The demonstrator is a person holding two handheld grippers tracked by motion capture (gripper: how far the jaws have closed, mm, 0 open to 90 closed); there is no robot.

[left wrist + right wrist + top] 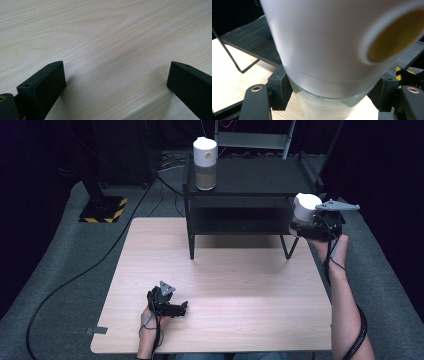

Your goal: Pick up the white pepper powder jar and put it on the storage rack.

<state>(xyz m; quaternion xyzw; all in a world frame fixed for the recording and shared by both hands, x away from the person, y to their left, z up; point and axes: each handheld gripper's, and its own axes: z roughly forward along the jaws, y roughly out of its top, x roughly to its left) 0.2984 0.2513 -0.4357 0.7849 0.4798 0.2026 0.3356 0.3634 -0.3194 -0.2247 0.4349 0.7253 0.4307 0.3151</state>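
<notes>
A jar with a white lid [306, 206] and a clear body is held off the table at the right end of the black shelf unit [250, 177]. My right gripper [303, 224] is shut on it. In the right gripper view the jar [319, 42] is tilted toward the camera, a round yellow patch [395, 37] shows on its lid, and the jaws of the right gripper [332, 91] press on the clear body from both sides. A second white-lidded jar [205, 162] with brownish contents stands upright on the shelf's top left. My left gripper [181, 309] rests low on the wooden table [240, 285], open [116, 72], with nothing between its jaws.
The shelf unit stands at the table's far edge on thin black legs [191, 237], with a lower tier [240, 215] under its top. Grey carpet [60, 270] with cables surrounds the table. A black stand with a yellow-striped base [105, 207] is at the far left.
</notes>
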